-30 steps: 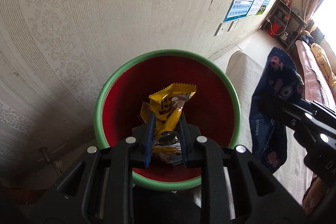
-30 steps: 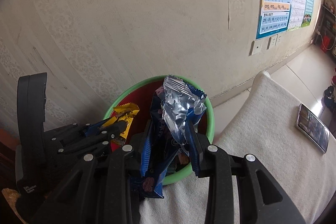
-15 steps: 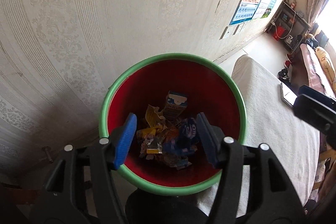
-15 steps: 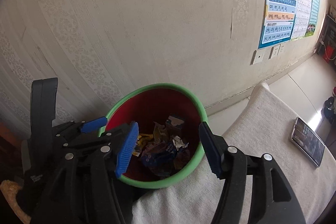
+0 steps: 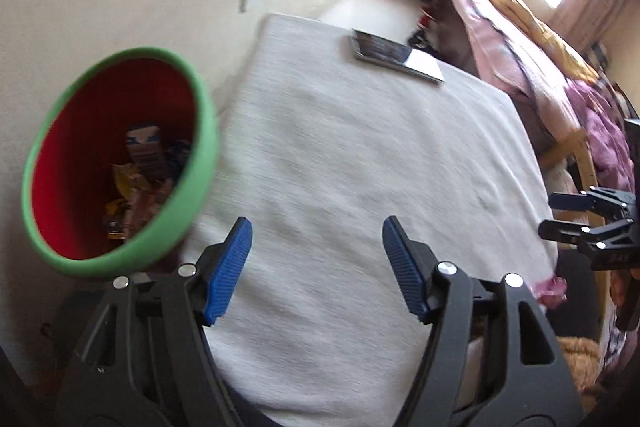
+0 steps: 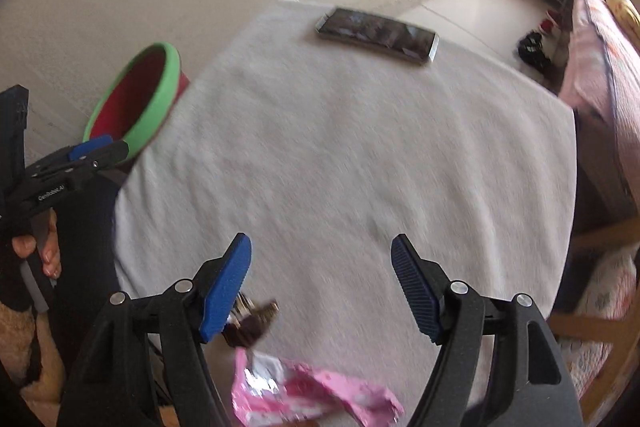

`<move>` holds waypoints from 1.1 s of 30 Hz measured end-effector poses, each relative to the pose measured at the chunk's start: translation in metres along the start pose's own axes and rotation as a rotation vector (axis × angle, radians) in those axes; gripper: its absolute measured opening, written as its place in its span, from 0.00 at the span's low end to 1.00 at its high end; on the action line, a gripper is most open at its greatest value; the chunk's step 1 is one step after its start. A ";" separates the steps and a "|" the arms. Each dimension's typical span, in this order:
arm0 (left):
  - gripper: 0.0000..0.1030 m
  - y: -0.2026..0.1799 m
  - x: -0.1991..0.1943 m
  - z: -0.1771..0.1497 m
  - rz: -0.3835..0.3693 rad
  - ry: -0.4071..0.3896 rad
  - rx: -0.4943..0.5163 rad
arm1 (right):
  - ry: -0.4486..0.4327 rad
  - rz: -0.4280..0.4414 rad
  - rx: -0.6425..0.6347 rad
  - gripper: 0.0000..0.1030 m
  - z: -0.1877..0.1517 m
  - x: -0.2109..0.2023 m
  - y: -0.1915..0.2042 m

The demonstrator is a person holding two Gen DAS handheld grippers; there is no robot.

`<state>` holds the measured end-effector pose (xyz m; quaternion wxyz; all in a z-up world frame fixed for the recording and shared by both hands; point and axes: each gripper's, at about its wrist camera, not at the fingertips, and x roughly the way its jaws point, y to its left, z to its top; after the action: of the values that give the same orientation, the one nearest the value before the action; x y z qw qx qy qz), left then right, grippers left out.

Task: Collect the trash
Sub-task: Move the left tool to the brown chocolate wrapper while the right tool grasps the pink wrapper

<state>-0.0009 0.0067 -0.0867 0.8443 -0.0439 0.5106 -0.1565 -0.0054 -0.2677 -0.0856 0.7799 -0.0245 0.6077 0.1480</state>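
Observation:
A red bin with a green rim (image 5: pixel 200 163) stands left of the white-clothed table and holds several wrappers (image 5: pixel 136 183). It also shows in the right wrist view (image 6: pixel 160 95). My left gripper (image 5: pixel 316 263) is open and empty over the table's left part. My right gripper (image 6: pixel 322 283) is open and empty above the table's near edge. A pink wrapper (image 6: pixel 304 391) and a small dark wrapper (image 6: pixel 252 319) lie on the cloth just below it. The right gripper also shows at the left wrist view's right edge (image 5: pixel 576 215).
A phone (image 6: pixel 376 35) lies at the table's far side, also in the left wrist view (image 5: pixel 396 57). The white cloth (image 6: pixel 360 167) covers the table. A wall with posters is behind, a bed with pink bedding (image 5: pixel 520 67) at the right.
Both grippers opened and dropped the yellow and blue wrappers into the bin. Both then swung right, away from the bin, over the table.

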 end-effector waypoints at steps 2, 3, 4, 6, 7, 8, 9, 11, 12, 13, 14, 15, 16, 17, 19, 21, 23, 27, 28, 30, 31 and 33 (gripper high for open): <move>0.65 -0.036 0.013 -0.012 -0.078 0.060 0.084 | 0.065 0.023 0.039 0.69 -0.028 0.003 -0.016; 0.66 -0.053 0.019 -0.019 -0.122 0.093 0.123 | 0.094 0.036 0.057 0.70 -0.039 0.005 -0.022; 0.66 -0.067 0.025 -0.025 -0.157 0.119 0.153 | 0.115 0.044 0.072 0.71 -0.049 0.006 -0.026; 0.66 -0.092 0.033 -0.035 -0.209 0.163 0.203 | 0.153 0.059 0.092 0.71 -0.066 0.010 -0.031; 0.68 -0.100 0.038 -0.039 -0.230 0.189 0.223 | 0.170 0.071 0.099 0.71 -0.072 0.014 -0.032; 0.68 -0.107 0.043 -0.041 -0.244 0.213 0.237 | 0.189 0.083 0.102 0.71 -0.078 0.018 -0.032; 0.68 -0.113 0.048 -0.044 -0.251 0.236 0.246 | 0.212 0.094 0.097 0.69 -0.083 0.021 -0.030; 0.68 -0.121 0.056 -0.049 -0.259 0.276 0.267 | 0.224 0.095 0.076 0.47 -0.089 0.027 -0.027; 0.68 -0.124 0.060 -0.052 -0.238 0.287 0.283 | 0.216 0.098 0.084 0.38 -0.089 0.028 -0.028; 0.68 -0.126 0.064 -0.054 -0.213 0.297 0.290 | 0.197 0.099 0.103 0.35 -0.087 0.028 -0.030; 0.66 -0.125 0.067 -0.056 -0.200 0.310 0.281 | 0.176 0.093 0.117 0.33 -0.082 0.027 -0.034; 0.63 -0.121 0.071 -0.056 -0.201 0.322 0.256 | 0.150 0.077 0.123 0.28 -0.076 0.027 -0.037; 0.57 -0.116 0.073 -0.055 -0.207 0.328 0.229 | 0.119 0.056 0.124 0.28 -0.069 0.025 -0.038; 0.54 -0.111 0.074 -0.054 -0.213 0.328 0.204 | 0.091 0.042 0.124 0.28 -0.061 0.024 -0.040; 0.46 -0.103 0.069 -0.050 -0.203 0.306 0.174 | 0.029 0.021 0.110 0.28 -0.043 0.020 -0.036; 0.30 -0.094 0.064 -0.043 -0.173 0.273 0.143 | -0.028 -0.011 0.083 0.26 -0.027 0.019 -0.027; 0.25 -0.080 0.060 -0.035 -0.148 0.248 0.087 | -0.072 0.015 0.092 0.25 -0.012 0.017 -0.023; 0.25 -0.050 0.053 -0.027 -0.106 0.210 -0.004 | -0.153 0.023 0.140 0.24 0.006 0.016 -0.021; 0.25 -0.043 0.051 -0.026 -0.099 0.201 -0.024 | -0.169 0.028 0.162 0.24 0.010 0.015 -0.020; 0.28 -0.031 0.047 -0.023 -0.098 0.191 -0.053 | -0.194 0.032 0.203 0.24 0.017 0.016 -0.021; 0.36 -0.026 0.045 -0.022 -0.097 0.181 -0.065 | -0.202 0.033 0.224 0.24 0.016 0.016 -0.022; 0.44 -0.019 0.039 -0.021 -0.107 0.167 -0.085 | -0.205 0.031 0.244 0.25 0.017 0.014 -0.026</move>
<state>-0.0067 -0.0212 -0.1258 0.7867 -0.0936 0.5822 -0.1825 0.0209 -0.2855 -0.0984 0.8327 0.0949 0.5385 0.0869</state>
